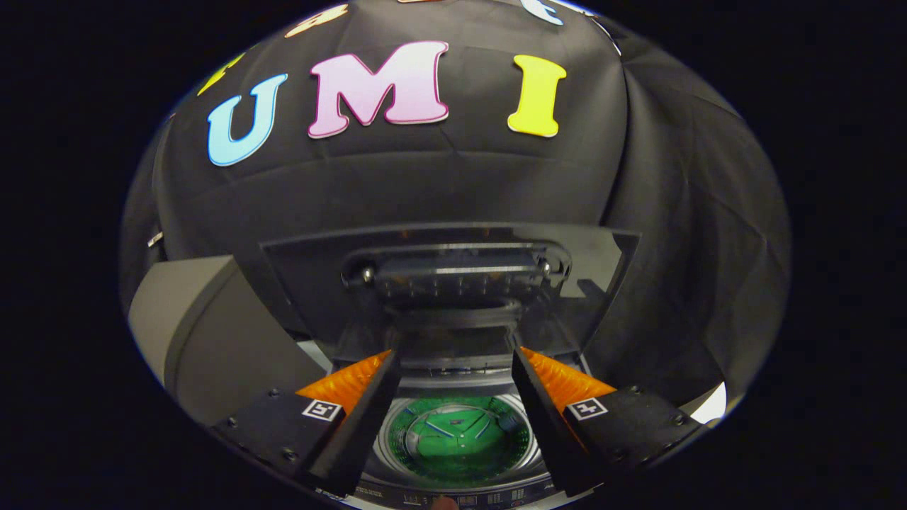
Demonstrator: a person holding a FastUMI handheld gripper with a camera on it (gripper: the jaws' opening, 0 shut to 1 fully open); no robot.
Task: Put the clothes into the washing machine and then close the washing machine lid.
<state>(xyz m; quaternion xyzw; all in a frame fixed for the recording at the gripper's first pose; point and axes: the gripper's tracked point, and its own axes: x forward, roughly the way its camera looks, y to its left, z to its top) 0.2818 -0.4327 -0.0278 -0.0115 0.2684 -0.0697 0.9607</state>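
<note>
The washing machine's drum (386,446) lies below, between my two fingers, and a green garment (459,439) rests flat at its bottom. The dark glass lid (453,283) stands raised and upright just beyond the fingertips, its handle bar across the middle. My gripper (453,352) is open, its fingers spread wide with nothing between them. It hovers above the drum opening, close in front of the lid's lower edge. A strip of the control panel (453,496) runs along the machine's near edge.
A grey box-like surface (198,333) stands to the left of the machine. Black cloth walls close off the back and the right side. A small white patch (710,404) shows low on the right.
</note>
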